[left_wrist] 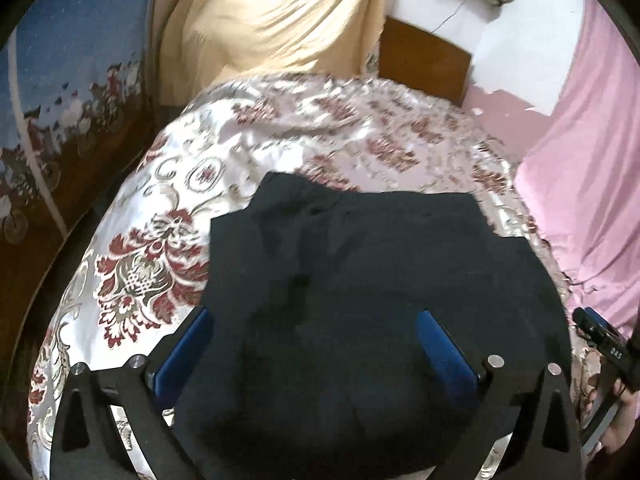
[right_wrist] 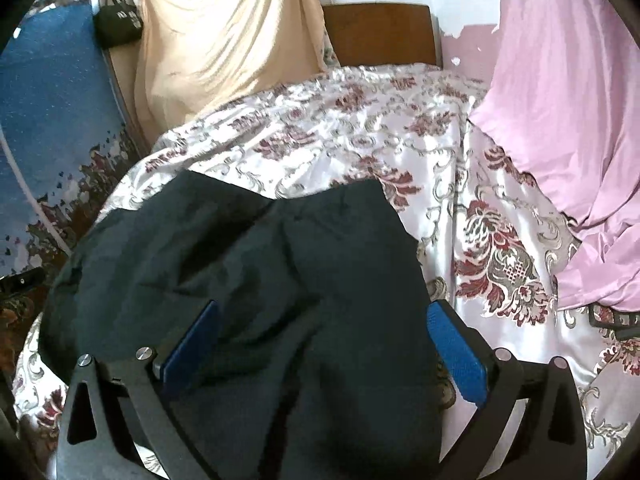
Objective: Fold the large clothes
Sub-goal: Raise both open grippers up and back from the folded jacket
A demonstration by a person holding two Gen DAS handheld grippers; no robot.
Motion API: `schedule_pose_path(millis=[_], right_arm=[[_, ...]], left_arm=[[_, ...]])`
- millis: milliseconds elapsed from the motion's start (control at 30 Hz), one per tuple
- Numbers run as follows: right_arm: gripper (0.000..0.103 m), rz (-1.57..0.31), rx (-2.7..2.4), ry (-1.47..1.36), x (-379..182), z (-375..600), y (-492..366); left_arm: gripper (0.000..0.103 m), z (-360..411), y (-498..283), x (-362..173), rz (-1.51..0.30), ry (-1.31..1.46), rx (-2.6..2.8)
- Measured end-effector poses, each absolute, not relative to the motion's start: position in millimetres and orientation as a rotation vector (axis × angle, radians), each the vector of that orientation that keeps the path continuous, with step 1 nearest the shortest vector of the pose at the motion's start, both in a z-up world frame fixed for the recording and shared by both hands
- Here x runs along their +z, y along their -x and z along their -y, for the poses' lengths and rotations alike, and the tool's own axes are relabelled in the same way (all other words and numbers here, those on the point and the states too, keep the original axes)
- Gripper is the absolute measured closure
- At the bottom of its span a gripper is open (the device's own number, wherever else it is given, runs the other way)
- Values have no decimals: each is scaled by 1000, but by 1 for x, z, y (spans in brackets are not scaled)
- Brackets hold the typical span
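Observation:
A dark, nearly black garment [left_wrist: 360, 280] lies folded on the flowered bedspread [left_wrist: 160, 208]. In the left wrist view my left gripper [left_wrist: 314, 320] hangs over the garment's near part, open wide, its blue pads [left_wrist: 188, 344] apart from the cloth. The right wrist view shows the same garment [right_wrist: 260, 272] under my right gripper [right_wrist: 322, 320], which is also open wide with nothing pressed between its blue pads [right_wrist: 456, 348]. The right gripper's body [left_wrist: 604, 344] shows at the right edge of the left view, with part of a hand below it.
A beige cloth [right_wrist: 224, 40] hangs at the head of the bed beside a brown headboard [right_wrist: 380, 32]. A pink cloth [right_wrist: 568, 140] drapes along the bed's right side. A black bag [right_wrist: 118, 20] hangs at the back left. A blue patterned panel [left_wrist: 72, 80] stands left.

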State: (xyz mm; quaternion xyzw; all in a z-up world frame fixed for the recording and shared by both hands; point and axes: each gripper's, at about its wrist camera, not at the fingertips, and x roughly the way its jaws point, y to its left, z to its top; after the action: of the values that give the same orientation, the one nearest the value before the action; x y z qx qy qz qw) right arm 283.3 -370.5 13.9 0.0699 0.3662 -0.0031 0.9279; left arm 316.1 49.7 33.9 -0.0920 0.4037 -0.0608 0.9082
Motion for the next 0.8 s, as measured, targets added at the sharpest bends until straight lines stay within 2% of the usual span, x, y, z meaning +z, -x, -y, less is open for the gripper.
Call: schedule_pose_path(millis=[800], right_arm=[[2, -499, -16, -107, 79, 319, -180]], left_arm=[[0, 4, -201, 93, -450, -2, -109]])
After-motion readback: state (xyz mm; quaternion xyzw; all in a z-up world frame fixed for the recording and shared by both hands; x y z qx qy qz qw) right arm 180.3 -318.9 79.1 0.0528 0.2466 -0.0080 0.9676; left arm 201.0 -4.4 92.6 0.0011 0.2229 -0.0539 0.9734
